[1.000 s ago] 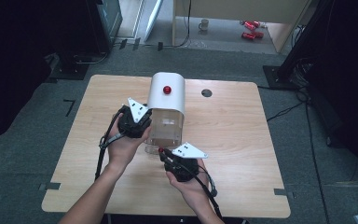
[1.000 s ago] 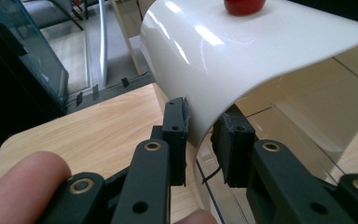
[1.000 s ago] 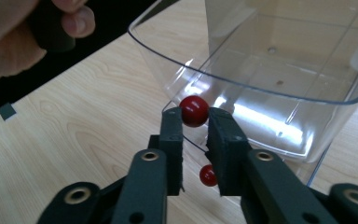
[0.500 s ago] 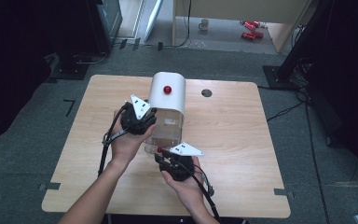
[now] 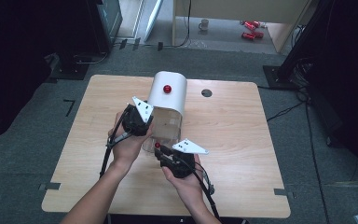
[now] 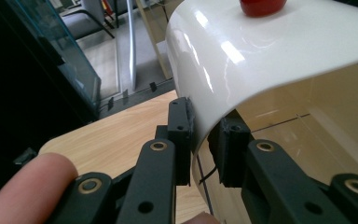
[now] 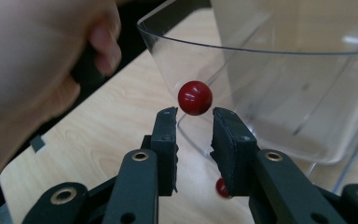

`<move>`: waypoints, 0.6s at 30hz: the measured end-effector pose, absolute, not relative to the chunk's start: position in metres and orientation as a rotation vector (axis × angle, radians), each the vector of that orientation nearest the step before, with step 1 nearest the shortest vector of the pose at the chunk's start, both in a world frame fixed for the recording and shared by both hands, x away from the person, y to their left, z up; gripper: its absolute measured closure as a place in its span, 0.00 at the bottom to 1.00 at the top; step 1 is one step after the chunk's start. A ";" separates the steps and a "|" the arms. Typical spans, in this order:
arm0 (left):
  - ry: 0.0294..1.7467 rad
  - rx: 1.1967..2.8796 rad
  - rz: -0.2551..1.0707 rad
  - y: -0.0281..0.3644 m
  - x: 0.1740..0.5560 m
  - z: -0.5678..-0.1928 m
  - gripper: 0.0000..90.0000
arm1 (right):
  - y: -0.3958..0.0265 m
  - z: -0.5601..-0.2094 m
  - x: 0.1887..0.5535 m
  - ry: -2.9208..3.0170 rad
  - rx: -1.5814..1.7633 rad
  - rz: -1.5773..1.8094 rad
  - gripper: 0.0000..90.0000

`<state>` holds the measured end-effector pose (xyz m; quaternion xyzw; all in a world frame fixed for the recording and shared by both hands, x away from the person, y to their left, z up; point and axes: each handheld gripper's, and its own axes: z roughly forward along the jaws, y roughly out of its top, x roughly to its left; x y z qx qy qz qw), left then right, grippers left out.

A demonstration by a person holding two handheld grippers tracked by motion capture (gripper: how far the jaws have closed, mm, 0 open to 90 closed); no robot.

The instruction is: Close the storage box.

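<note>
The left gripper [image 6: 204, 140] is clamped on the lower edge of the white cover [image 6: 279, 60] of the container standing mid-table [image 5: 98, 121]. The right gripper's [image 7: 195, 122] jaws, just closing, pinch beneath the red knob [image 7: 195, 97] on the clear drawer [image 7: 298, 93], which juts out toward the person

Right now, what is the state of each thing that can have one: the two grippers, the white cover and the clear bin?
left gripper: shut on the white cover's edge; its jaws have just been closing.
right gripper: shut on the front red knob; its jaws have just been closing.
white cover: resting over the bin's far part.
clear bin: upright, empty, near part uncovered.
</note>
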<state>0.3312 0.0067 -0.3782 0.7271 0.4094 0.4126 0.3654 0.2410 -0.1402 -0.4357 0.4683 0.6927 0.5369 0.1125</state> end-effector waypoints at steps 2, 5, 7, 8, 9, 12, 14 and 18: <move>1.055 1.875 1.076 0.006 0.331 -0.378 0.90 | -0.140 -0.427 0.241 2.017 1.328 1.554 0.79; 1.066 1.873 1.079 0.005 0.330 -0.378 0.91 | -0.140 -0.425 0.244 2.008 1.321 1.537 0.79; 1.064 1.878 1.093 0.004 0.328 -0.378 0.91 | -0.140 -0.425 0.245 2.004 1.325 1.533 0.79; 1.065 1.880 1.099 0.003 0.327 -0.378 0.92 | -0.141 -0.425 0.248 1.995 1.330 1.529 0.79; 1.067 1.885 1.098 0.003 0.326 -0.378 0.92 | -0.141 -0.425 0.248 1.995 1.330 1.529 0.79; 1.078 1.879 1.095 0.002 0.324 -0.378 0.93 | -0.144 -0.428 0.254 1.972 1.354 1.510 0.79; 1.089 1.877 1.105 0.001 0.321 -0.378 0.93 | -0.145 -0.428 0.256 1.965 1.361 1.504 0.79; 1.115 1.857 1.117 -0.002 0.315 -0.380 0.94 | -0.149 -0.431 0.264 1.938 1.382 1.487 0.79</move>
